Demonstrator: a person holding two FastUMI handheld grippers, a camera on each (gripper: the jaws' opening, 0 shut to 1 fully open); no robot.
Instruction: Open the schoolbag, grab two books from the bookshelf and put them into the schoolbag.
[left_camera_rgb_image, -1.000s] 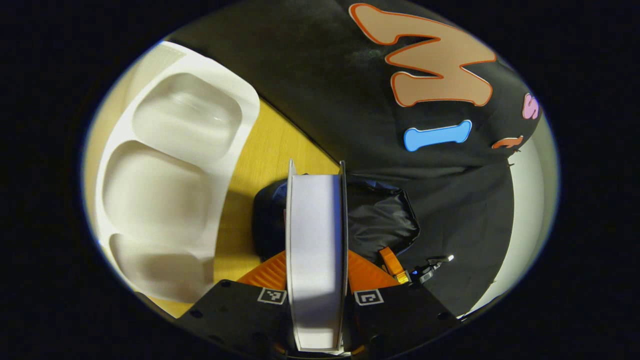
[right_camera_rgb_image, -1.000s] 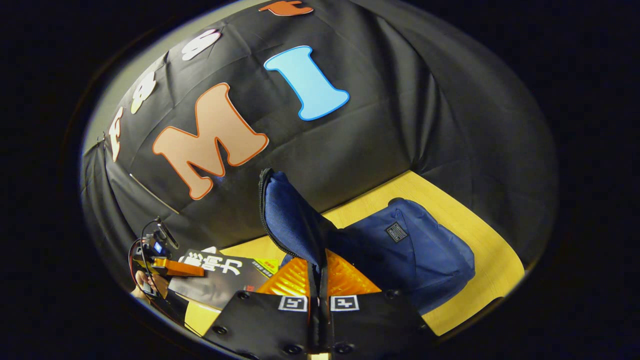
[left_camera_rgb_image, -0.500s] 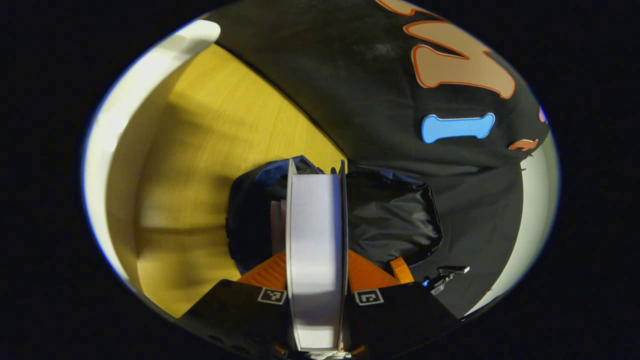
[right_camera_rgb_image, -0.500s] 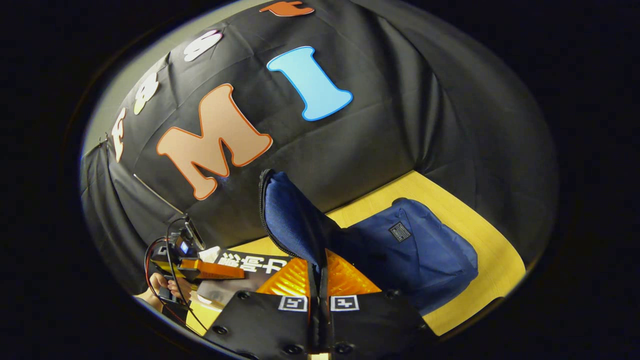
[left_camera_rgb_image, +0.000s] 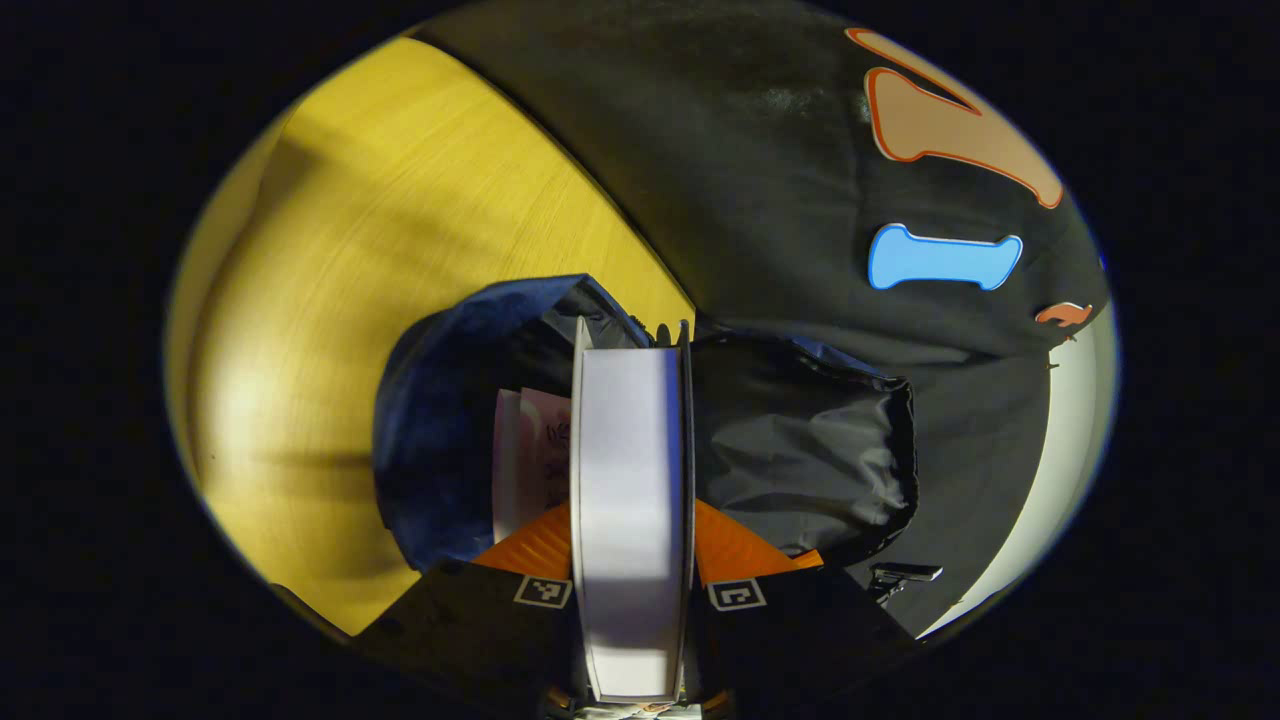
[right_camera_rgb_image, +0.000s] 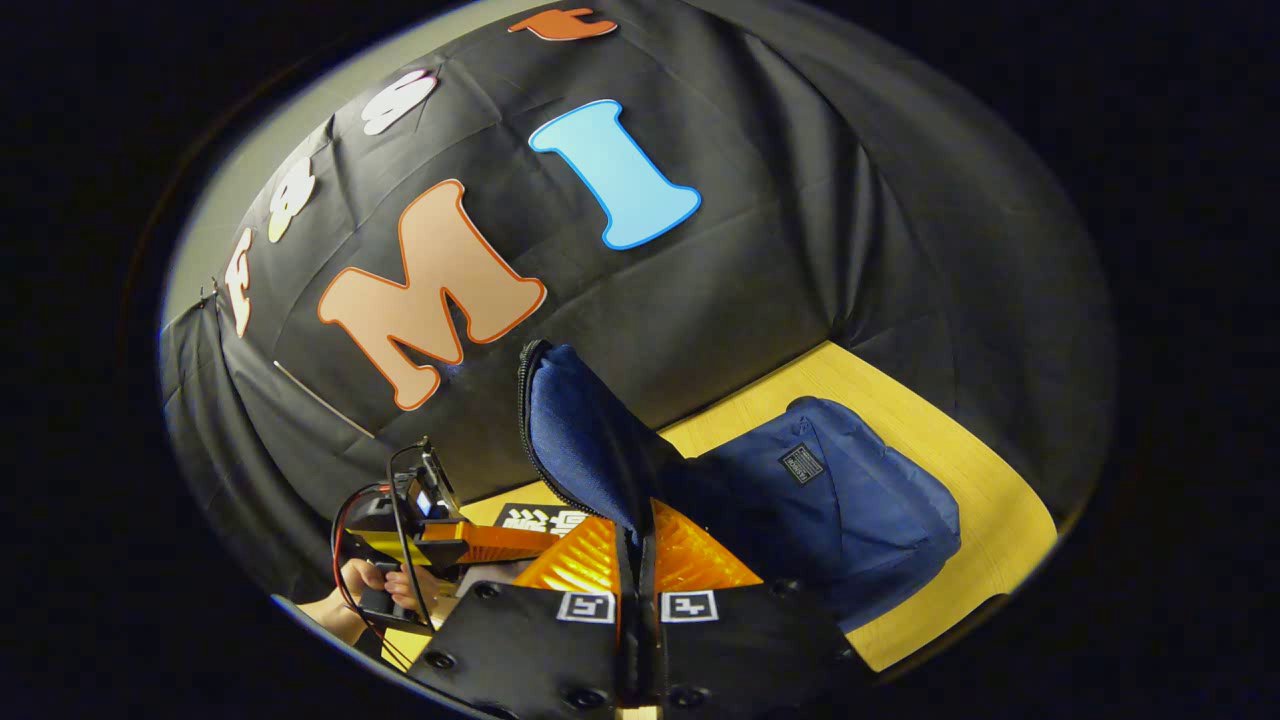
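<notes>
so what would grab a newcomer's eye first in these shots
Most likely the thick book clamped spine-up in the left hand-held gripper, poised over the open blue schoolbag, where another book already sits inside. In the right gripper view, the right hand-held gripper pinches the bag's zippered flap and holds it up above the yellow table.

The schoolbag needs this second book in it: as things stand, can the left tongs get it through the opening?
Probably yes: the right tongs hold the flap up, and the book points into the schoolbag mouth.
</notes>
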